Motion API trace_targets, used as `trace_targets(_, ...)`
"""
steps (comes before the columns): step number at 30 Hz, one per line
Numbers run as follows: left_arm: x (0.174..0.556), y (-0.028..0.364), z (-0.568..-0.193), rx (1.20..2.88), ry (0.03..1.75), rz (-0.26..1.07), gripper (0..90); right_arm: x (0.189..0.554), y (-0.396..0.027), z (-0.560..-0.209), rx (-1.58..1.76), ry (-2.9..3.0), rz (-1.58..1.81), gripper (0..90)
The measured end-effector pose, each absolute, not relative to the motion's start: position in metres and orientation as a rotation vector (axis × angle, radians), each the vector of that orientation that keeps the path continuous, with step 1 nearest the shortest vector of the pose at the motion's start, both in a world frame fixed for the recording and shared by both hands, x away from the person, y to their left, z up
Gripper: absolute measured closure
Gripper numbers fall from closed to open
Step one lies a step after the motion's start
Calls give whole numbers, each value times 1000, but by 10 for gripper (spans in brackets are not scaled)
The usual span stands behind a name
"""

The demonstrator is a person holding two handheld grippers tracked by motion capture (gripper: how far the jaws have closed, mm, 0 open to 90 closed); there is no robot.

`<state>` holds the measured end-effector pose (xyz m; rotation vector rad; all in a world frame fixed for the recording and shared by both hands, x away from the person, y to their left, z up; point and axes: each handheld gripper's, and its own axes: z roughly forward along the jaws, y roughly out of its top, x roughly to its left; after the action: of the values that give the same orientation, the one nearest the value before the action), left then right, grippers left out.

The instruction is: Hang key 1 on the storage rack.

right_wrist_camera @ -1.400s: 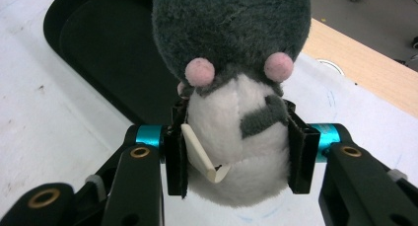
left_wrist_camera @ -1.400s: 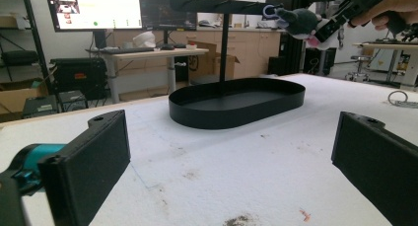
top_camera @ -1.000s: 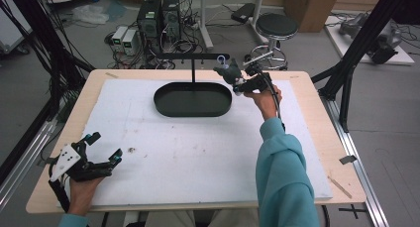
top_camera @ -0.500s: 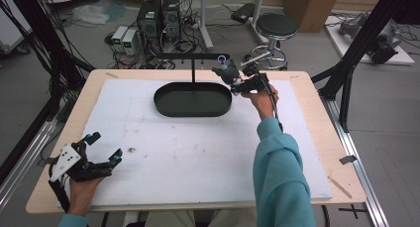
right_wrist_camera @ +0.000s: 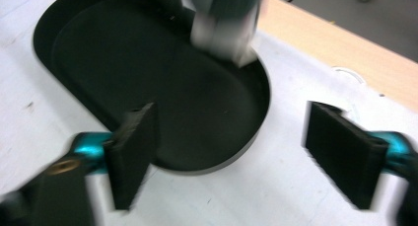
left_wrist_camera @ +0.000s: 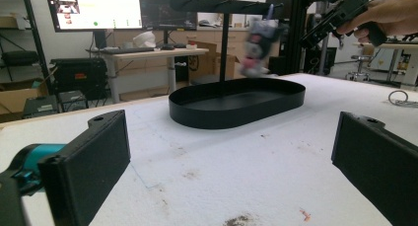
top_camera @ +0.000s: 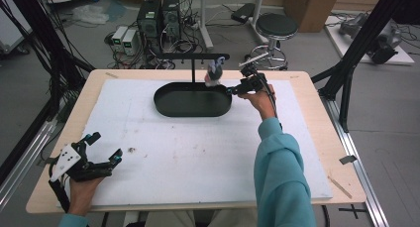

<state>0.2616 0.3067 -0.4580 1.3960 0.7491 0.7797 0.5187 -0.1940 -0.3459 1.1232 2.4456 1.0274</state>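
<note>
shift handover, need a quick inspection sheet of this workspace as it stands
surface: white mat on wooden table, small stains
job's things: grey charm hangs from the bar of the black stand, over its oval tray
clutter: nothing seen
grippers: right gripper beside the charm, jaws just opened, nothing between; left gripper open, idle at near left corner
cables: one trails from right gripper
surroundings: computers, stool, box
</note>
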Motion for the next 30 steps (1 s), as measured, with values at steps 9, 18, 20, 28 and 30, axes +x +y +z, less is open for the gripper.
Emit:
trace_targets(9, 262, 306, -458, 1396, 750, 779, 17, 510, -197, -338, 1147, 2375, 1049, 6)
trace_targets(18, 261, 307, -458, 1395, 747, 783, 17, 475, -215, -305, 1045, 2373, 1177, 6)
trace_targets(20, 261, 307, -458, 1394, 748, 781, 17, 464, -223, -300, 991, 2337, 1260, 6)
trace_targets(28, 261, 307, -458, 1397, 745, 783, 17, 418, -246, -306, 841, 2299, 1405, 6)
trace_targets(30, 261, 307, -458, 1396, 747, 783, 17, 406, -253, -312, 821, 2284, 1443, 6)
